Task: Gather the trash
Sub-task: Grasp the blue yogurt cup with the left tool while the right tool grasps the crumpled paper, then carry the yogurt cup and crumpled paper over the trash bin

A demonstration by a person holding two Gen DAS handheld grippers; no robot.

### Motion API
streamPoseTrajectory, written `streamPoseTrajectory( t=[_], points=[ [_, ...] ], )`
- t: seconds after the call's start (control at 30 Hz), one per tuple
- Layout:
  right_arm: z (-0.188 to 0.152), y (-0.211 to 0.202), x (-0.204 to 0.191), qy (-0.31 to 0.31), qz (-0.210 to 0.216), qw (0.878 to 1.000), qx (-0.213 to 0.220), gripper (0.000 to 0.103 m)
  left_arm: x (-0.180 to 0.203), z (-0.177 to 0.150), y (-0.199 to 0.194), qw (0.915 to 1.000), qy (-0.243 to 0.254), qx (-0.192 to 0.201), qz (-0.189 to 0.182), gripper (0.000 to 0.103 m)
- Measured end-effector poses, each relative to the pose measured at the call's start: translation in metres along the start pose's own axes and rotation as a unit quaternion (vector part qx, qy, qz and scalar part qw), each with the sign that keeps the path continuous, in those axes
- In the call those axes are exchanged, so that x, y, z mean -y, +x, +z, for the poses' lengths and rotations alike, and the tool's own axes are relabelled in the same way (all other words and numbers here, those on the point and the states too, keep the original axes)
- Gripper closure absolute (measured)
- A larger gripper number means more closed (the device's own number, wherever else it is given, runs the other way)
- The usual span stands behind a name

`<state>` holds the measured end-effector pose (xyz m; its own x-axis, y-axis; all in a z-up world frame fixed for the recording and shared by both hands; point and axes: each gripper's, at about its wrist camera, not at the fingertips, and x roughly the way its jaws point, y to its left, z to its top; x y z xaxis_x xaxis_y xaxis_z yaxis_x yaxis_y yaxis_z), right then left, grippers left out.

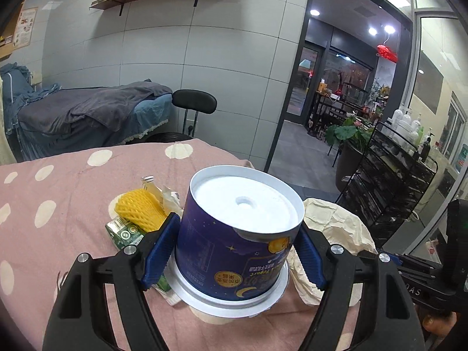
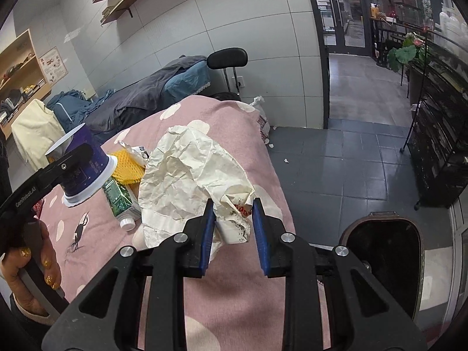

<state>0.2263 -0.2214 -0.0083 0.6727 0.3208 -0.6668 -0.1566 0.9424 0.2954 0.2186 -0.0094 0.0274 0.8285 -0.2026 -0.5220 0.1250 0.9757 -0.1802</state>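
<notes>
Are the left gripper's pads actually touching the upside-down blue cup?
Touching. In the left wrist view both blue pads of the left gripper press against the sides of the upside-down blue cup, with no gap visible on either side.

Upturned navy paper cup (image 1: 234, 242) hides most of green printed carton (image 1: 124, 232). Dark oval bin (image 2: 383, 260) partly behind gripper frame. Cup print unreadable.
</notes>
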Motion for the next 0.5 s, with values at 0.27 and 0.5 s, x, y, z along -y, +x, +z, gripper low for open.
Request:
streamPoseTrajectory(
  t=[0.27,0.5],
  points=[
    [-0.025,-0.037,0.03,0.036,-0.03,0.999,0.026,0.077,0.04,-0.022,-0.007,0.999,0.019,-0.004,-0.039,0.029],
    [-0.048,-0.06,0.078,0.091,-0.069,0.993,0.032,0.076,0.072,-0.041,-0.008,0.996,0.034,-0.019,-0.08,0.029]
  ],
)
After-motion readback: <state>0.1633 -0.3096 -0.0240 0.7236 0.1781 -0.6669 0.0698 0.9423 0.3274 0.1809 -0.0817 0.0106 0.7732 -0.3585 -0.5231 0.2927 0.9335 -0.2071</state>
